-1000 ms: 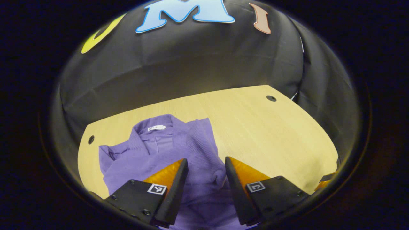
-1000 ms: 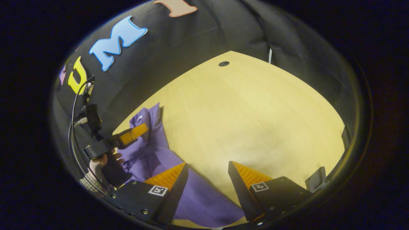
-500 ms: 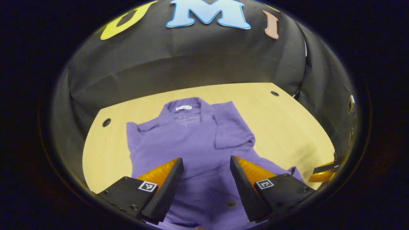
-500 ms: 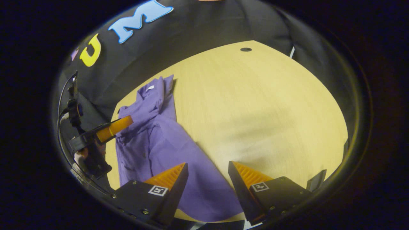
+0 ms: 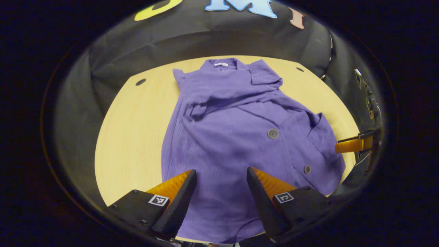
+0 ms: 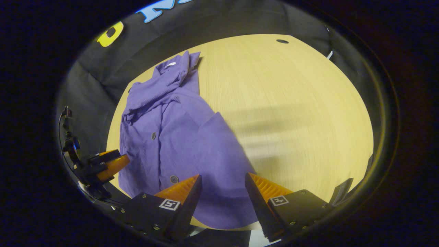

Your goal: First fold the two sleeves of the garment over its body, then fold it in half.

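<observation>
Purple ribbed cloth lies ahead of both my sets of jaws: the garment (image 5: 240, 137), a buttoned cardigan, is spread on the pale wooden table (image 5: 130, 137) with its collar at the far end and its hem nearest me.

Starting at the left, my left gripper (image 5: 219, 192) hangs above the hem with its jaws wide apart and nothing between them; the cloth seen in the gap lies on the table below. Beyond the left jaw is bare table, and straight ahead runs the garment's body. Farther up, the left sleeve (image 5: 219, 99) looks drawn across the chest in a rumpled band. Ahead of the right jaw the right sleeve (image 5: 264, 77) sits folded in by the collar.

In the right gripper view, my right gripper (image 6: 222, 193) is likewise spread wide and empty, over the hem's right corner. The garment runs forward and left of those jaws, with open table to their right.

My judgement is that both sleeve folds are roughly done, though untidy, and the fold in half is not yet begun. The lower right side flares out, so it may want smoothing first.

As for writing, a small white tag (image 5: 221, 64) sits inside the collar, too small to read.
</observation>
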Tool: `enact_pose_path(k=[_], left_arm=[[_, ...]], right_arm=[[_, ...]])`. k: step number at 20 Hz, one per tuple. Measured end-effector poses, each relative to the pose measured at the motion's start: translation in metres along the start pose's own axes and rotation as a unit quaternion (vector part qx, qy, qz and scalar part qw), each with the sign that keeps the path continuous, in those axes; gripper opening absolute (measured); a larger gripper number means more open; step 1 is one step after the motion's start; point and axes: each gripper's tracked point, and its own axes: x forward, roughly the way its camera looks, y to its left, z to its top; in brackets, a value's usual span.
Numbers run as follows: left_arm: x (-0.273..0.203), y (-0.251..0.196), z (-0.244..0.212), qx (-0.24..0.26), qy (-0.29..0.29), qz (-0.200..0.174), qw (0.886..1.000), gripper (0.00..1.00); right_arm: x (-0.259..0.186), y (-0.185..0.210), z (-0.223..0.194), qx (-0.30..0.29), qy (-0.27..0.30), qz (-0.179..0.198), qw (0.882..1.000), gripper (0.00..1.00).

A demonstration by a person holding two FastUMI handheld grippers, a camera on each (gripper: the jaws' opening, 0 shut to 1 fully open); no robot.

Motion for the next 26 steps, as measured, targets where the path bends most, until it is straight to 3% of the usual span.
enact_pose_path(k=[6, 8, 9, 13, 18, 19, 20, 22, 23, 24, 26], left_arm=[[-0.009, 0.025, -0.059, -0.017, 0.052, 0.028, 0.998, 1.0], [-0.002, 0.031, -0.073, -0.018, 0.074, 0.034, 0.997, 0.96], [-0.002, 0.029, -0.081, -0.024, 0.092, 0.031, 0.995, 1.0], [0.0, 0.029, -0.082, -0.043, 0.1, 0.017, 0.994, 0.95], [-0.002, 0.03, -0.083, -0.039, 0.119, 0.013, 0.992, 0.99], [-0.002, 0.031, -0.083, -0.037, 0.126, 0.012, 0.991, 0.95], [-0.004, 0.03, -0.082, -0.033, 0.128, 0.01, 0.991, 0.94], [-0.003, 0.032, -0.078, -0.03, 0.13, 0.009, 0.991, 0.87], [-0.002, 0.032, -0.077, -0.031, 0.13, 0.007, 0.991, 0.74], [-0.001, 0.032, -0.076, -0.033, 0.133, 0.006, 0.991, 0.7], [-0.001, 0.032, -0.072, -0.042, 0.124, 0.007, 0.991, 0.65]], right_arm=[[0.005, 0.008, -0.031, -0.042, 0.039, -0.017, 0.998, 0.8], [0.007, 0.008, -0.035, -0.057, 0.048, -0.029, 0.997, 0.82], [0.008, 0.008, -0.034, -0.065, 0.05, -0.036, 0.996, 0.82], [0.012, -0.003, -0.039, -0.099, 0.075, -0.084, 0.989, 0.8], [0.013, -0.001, -0.038, -0.139, 0.123, -0.132, 0.974, 0.81], [0.015, 0.001, -0.032, -0.136, 0.122, -0.136, 0.974, 0.78], [0.014, 0.002, -0.03, -0.135, 0.125, -0.137, 0.973, 0.68], [0.017, 0.002, -0.032, -0.132, 0.134, -0.137, 0.973, 0.63], [0.016, 0.001, -0.031, -0.133, 0.136, -0.137, 0.972, 0.64], [0.01, 0.003, -0.027, -0.126, 0.126, -0.139, 0.974, 0.59], [0.016, 0.003, -0.029, -0.105, 0.117, -0.144, 0.977, 0.24]])
